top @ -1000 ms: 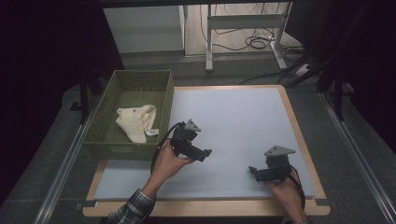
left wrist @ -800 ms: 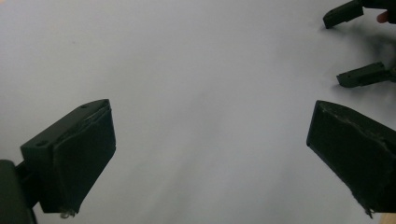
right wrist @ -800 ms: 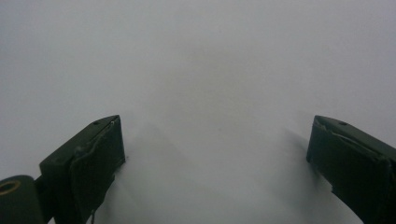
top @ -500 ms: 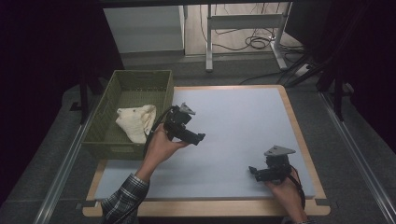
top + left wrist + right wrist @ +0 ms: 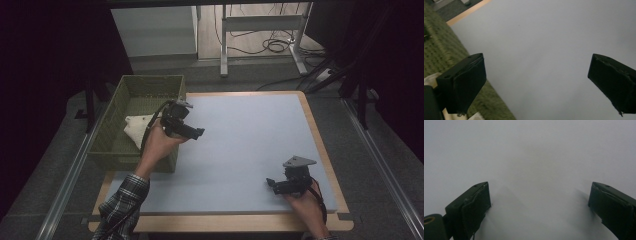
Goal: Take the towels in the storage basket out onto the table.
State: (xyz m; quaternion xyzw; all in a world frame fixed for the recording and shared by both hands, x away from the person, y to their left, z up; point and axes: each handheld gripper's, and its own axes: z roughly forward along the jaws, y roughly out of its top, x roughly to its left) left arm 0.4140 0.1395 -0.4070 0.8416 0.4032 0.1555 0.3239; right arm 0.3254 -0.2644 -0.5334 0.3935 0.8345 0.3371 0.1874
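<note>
You moved your left gripper (image 5: 199, 133), jaws wide and empty, up beside the green basket (image 5: 131, 89) holding the white cloth (image 5: 137, 128); your right gripper (image 5: 270, 183) stayed low, jaws wide.

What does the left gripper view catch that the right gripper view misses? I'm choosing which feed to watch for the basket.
The left gripper view alone takes in the green basket along its left edge, a bit of the white cloth low by the jaw, and the table's wooden edge. The right gripper view alone has its own jaws low over the mat, casting soft shadows on it. Both share the pale grey mat and jaws standing wide apart with nothing between them.
</note>
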